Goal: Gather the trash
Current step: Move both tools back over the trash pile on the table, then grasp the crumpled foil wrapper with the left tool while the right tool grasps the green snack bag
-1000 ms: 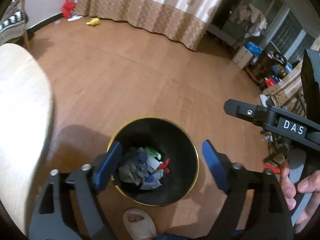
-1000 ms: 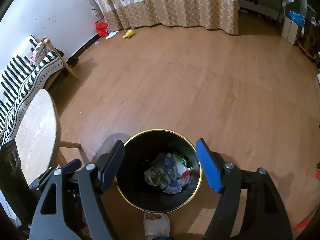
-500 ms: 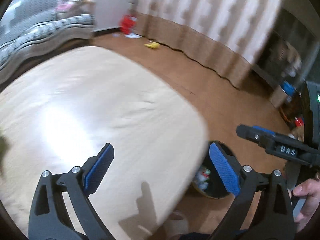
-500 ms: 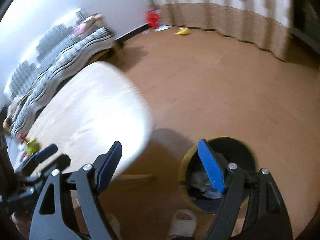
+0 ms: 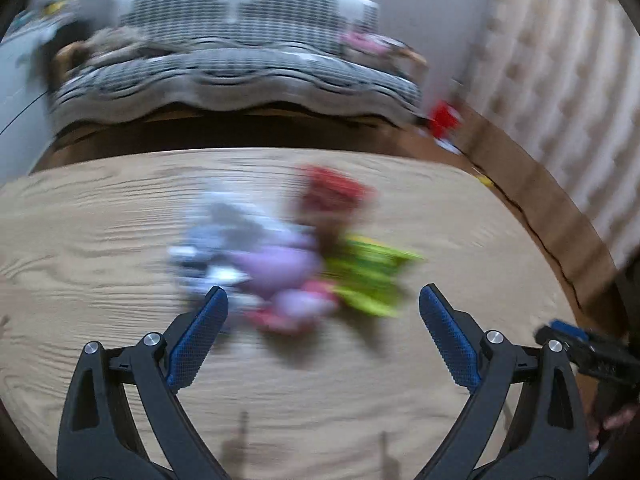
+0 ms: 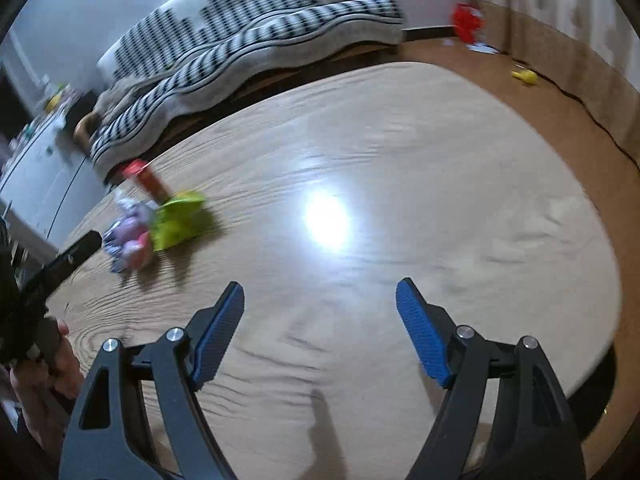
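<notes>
- The trash pile (image 5: 292,256) lies on the round wooden table (image 6: 400,160), toward the side nearest the striped sofa (image 5: 240,64). No piece is held.
- Visible pieces: a yellow-green wrapper (image 6: 180,220), a lilac and pink crumpled packet (image 6: 130,236), a red-topped item (image 6: 140,174) and a pale crumpled piece (image 5: 216,236). Motion blur hides finer detail.
- The materials look like thin, soft film or paper; judged light and easily crushed.
- The left gripper (image 5: 322,300) hangs directly over the pile, its jaws wide apart and empty, blue textured pads facing inward.
- The right gripper (image 6: 320,300) is also spread and empty, over bare tabletop well apart from the pile.
- Step in hand, as judged: approach for a pick. The next move calls for lowering the left gripper astride one piece, then closing.
- The tabletop is smooth, pale wood grain, glossy under a light reflection.
</notes>
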Available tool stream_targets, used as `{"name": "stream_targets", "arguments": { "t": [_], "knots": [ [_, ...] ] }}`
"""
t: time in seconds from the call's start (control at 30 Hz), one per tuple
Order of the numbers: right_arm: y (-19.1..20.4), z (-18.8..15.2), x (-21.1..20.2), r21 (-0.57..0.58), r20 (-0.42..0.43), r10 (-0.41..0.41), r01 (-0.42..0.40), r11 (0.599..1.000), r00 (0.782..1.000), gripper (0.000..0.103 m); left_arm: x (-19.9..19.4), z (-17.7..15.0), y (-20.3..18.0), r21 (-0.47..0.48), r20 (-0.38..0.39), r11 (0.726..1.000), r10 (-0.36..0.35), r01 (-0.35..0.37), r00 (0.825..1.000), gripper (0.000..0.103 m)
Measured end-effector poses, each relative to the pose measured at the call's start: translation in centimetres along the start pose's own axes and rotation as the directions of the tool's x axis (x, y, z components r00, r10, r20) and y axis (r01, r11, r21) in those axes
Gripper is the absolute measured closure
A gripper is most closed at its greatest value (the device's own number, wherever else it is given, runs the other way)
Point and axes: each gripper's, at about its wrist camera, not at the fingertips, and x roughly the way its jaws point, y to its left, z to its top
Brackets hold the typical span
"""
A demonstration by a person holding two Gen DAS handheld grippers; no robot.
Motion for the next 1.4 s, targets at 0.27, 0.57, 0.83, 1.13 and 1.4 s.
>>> {"name": "stream_targets", "arguments": {
  "t": [0.27,0.57,0.83,1.13,1.4],
  "knots": [
    [7.4,0.0,4.5,-0.120,-0.050,-0.013,0.007,0.993,0.999,0.027,3.6,1.0,7.9,-0.087,-0.050,0.988,0.124,-0.128,0.991,0.010],
    [7.9,1.0,7.4,-0.098,-0.071,0.012,-0.018,0.995,0.997,0.027,6.6,0.8,8.3,-0.075,-0.088,0.989,0.118,-0.125,0.989,0.032],
    [10.1,2.1,9.4,-0.054,-0.071,0.102,-0.106,0.993,0.992,0.027,5.1,0.4,8.6,-0.088,-0.071,0.994,0.064,-0.070,0.995,0.077],
    [10.1,4.3,11.6,0.069,-0.050,0.213,-0.209,0.975,0.976,0.027,1.6,0.3,9.6,-0.112,-0.040,0.993,0.036,-0.041,0.999,0.080],
    [11.7,5.2,13.3,0.083,-0.038,0.231,-0.227,0.970,0.972,0.046,1.2,-0.4,9.5,-0.092,-0.061,0.994,0.046,-0.052,0.997,0.080]
  ]
}}
